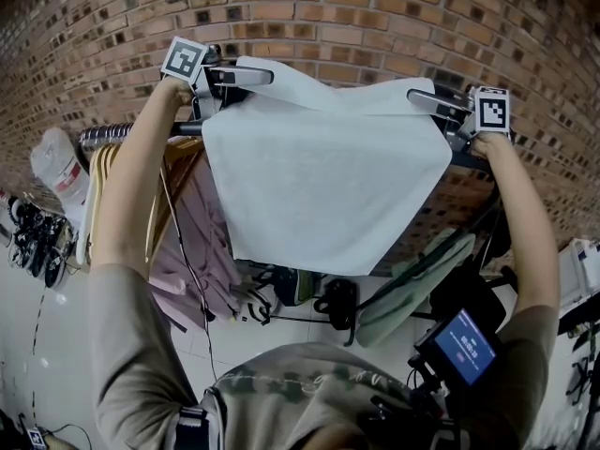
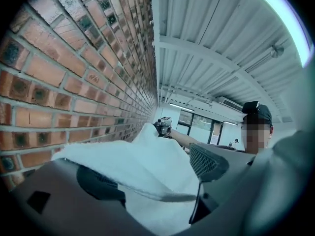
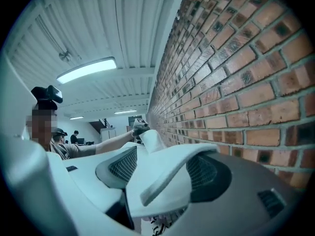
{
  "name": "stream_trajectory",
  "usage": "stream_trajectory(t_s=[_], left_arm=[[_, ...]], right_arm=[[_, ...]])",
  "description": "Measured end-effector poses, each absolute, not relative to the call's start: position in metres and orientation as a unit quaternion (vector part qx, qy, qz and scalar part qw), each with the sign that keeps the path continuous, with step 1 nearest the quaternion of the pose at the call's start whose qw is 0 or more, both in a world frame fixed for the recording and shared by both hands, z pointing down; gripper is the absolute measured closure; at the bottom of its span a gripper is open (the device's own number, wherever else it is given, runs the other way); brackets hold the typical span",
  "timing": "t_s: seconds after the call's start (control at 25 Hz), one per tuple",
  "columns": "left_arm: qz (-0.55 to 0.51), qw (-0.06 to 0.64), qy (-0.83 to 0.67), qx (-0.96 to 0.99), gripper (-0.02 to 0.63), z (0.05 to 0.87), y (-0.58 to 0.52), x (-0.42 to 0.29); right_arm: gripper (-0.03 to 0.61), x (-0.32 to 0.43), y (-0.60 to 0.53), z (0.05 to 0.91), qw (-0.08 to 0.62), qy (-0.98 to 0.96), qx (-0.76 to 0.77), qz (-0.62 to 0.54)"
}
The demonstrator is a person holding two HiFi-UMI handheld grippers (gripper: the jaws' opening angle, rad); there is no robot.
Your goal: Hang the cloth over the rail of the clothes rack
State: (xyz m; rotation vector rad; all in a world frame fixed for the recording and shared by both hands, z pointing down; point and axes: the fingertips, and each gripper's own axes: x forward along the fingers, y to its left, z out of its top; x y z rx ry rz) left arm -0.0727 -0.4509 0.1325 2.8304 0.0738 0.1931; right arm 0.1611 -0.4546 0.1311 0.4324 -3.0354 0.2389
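A white cloth [image 1: 323, 176] lies draped over the rail [image 1: 112, 136] of the clothes rack and hangs down its near side, spread wide between both grippers. My left gripper [image 1: 262, 78] is at the cloth's upper left corner and my right gripper [image 1: 422, 101] at its upper right corner. In the left gripper view the cloth [image 2: 138, 156] rests across the left jaw, with the jaws of the left gripper [image 2: 152, 173] apart and not pressing it. In the right gripper view a cloth corner [image 3: 167, 156] lies loose between the spread jaws of the right gripper [image 3: 162, 173].
A brick wall [image 1: 375, 17] stands close behind the rack. A pinkish garment [image 1: 197, 242] and a green one [image 1: 412, 289] hang from the rail below. Shoes [image 1: 33, 242] and a white bag [image 1: 61, 172] sit at the left. A blue-screen device [image 1: 466, 345] hangs at my right.
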Motion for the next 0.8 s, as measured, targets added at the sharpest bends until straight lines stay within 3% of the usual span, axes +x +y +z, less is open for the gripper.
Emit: stream_trajectory(t_s=[0.12,0.28,0.8], left_arm=[[0.067,0.167,0.018,0.983,0.092,0.133,-0.454,-0.073],[0.07,0.179,0.0,0.981,0.037,0.133,-0.46,-0.079],[0.086,0.141,-0.023,0.986,0.009,0.141,-0.465,-0.097]], right_arm=[[0.207,0.16,-0.456,0.131,0.029,-0.985,0.148,0.08],[0.127,0.16,-0.456,0.131,0.027,-0.984,0.159,0.07],[0.117,0.178,-0.475,0.125,-0.003,-0.974,0.212,0.075]])
